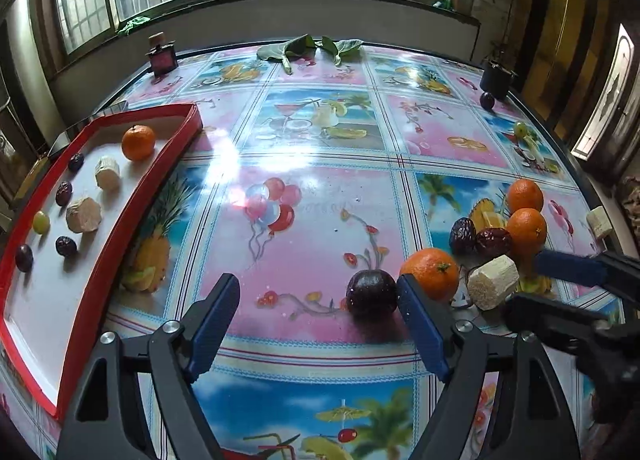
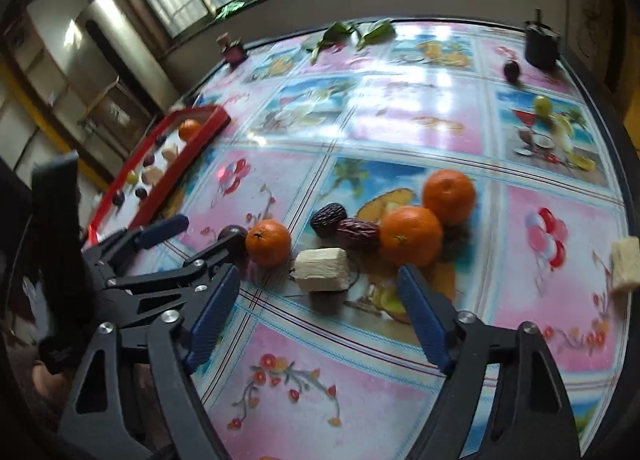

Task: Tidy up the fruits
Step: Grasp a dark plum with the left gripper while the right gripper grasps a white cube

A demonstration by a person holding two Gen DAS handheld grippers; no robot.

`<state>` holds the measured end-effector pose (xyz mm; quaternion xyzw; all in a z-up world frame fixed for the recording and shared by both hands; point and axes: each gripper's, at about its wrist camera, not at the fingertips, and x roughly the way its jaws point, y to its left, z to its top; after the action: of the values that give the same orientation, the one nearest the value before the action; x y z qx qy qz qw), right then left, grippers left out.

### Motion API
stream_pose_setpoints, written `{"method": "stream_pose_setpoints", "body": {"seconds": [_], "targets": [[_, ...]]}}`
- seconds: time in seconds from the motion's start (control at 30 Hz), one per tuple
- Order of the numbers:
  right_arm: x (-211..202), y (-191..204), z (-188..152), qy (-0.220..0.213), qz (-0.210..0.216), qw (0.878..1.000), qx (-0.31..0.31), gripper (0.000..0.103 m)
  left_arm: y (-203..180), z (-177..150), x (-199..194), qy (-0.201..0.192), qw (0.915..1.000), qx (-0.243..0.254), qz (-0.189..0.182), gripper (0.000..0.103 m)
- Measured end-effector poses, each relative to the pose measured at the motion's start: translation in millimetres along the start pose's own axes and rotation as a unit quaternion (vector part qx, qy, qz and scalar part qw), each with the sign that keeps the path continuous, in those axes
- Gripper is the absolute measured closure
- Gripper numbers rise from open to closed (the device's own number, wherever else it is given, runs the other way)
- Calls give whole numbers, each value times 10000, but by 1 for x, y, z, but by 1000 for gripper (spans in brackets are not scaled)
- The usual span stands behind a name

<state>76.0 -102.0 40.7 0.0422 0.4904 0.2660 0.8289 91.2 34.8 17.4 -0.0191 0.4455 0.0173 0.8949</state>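
My left gripper is open low over the table, with a dark plum between its fingers, close against the right-hand pad and far from the other. Just right of the plum lie an orange, a pale sugarcane piece, two dates and two more oranges. My right gripper is open, with the sugarcane piece lying just beyond its fingertips; it shows from the side in the left wrist view. The red tray at the left holds an orange, sugarcane pieces, dark fruits and a green grape.
Another sugarcane piece lies near the table's right edge. At the far right are a plum, a green grape and a black pot. Green leaves and a perfume bottle stand at the back edge.
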Motion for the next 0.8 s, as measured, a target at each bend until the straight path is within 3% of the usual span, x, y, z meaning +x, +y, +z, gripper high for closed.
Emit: {"method": "stream_pose_setpoints", "body": {"seconds": [0.07, 0.17, 0.27, 0.37, 0.4, 0.47, 0.6, 0.63, 0.67, 0.8], "targets": [[8, 0, 0, 134, 4, 9999, -21, 40, 1, 1, 3, -1, 10000, -1, -47, 18], [16, -2, 1, 209, -28, 9997, -79, 41, -1, 0, 12, 166, 9996, 38, -232, 16], [22, -5, 2, 299, -84, 9994, -145, 46, -12, 0, 14, 119, 9993, 336, -65, 16], [24, -3, 4, 328, -170, 9989, -304, 52, -11, 2, 16, 104, 9996, 264, -52, 20], [24, -2, 5, 353, -230, 9985, -361, 56, -10, 3, 16, 99, 9996, 243, -40, 22], [26, 1, 5, 369, -419, 9972, -490, 62, -8, 6, 15, 55, 9997, 237, -59, 37], [26, 5, 5, 419, -650, 9949, -648, 65, -8, 9, 15, 67, 9991, 386, -141, 56], [27, 5, 5, 408, -727, 9941, -688, 66, -10, 9, 13, 93, 9989, 429, -193, 65], [27, 6, 6, 406, -790, 9935, -706, 66, -12, 9, 12, 124, 9984, 467, -277, 80], [27, 8, 5, 402, -944, 9918, -765, 67, -17, -1, 4, 117, 9980, 518, -354, 82]]}}
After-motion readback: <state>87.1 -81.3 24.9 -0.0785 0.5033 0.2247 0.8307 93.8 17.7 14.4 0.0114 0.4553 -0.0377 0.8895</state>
